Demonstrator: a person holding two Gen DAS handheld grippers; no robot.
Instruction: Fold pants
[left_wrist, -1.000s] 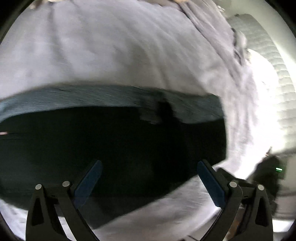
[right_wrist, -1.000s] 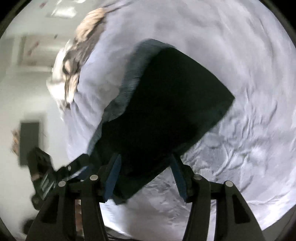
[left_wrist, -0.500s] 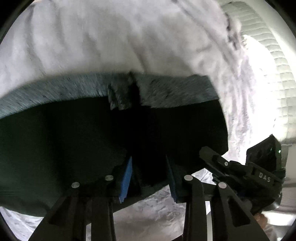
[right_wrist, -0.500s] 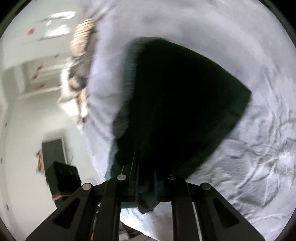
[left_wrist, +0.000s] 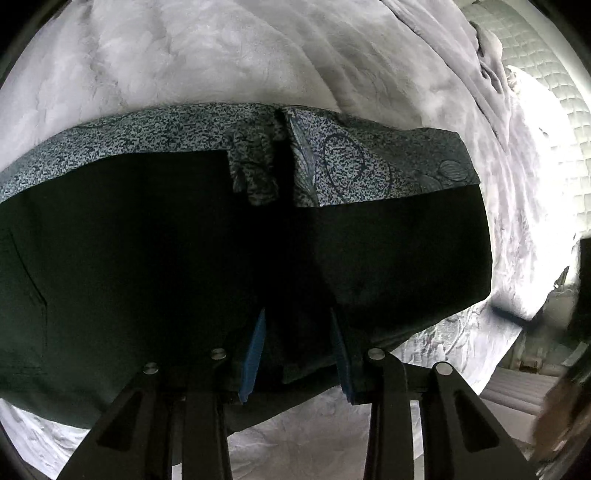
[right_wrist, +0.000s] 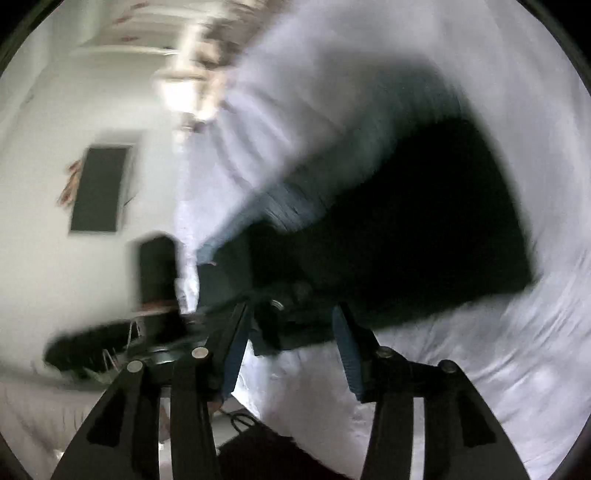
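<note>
step: gripping hem for fold | pants (left_wrist: 155, 258) lying on bed sheet (left_wrist: 184, 66) | left gripper (left_wrist: 299, 350) clamping dark fabric | right gripper (right_wrist: 291, 350) jaws just opening, holding nothing | next: probably lifting hem toward waistband (left_wrist: 369, 162)

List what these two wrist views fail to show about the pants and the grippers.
- Left wrist view: the pants run off the left edge, so their full length is unseen.
- Left wrist view: the left gripper is shut on the dark cloth, which hides its near hem.
- Right wrist view: motion blur smears the pants; whether the right gripper, jaws just reopening, touches them is unclear.
</note>
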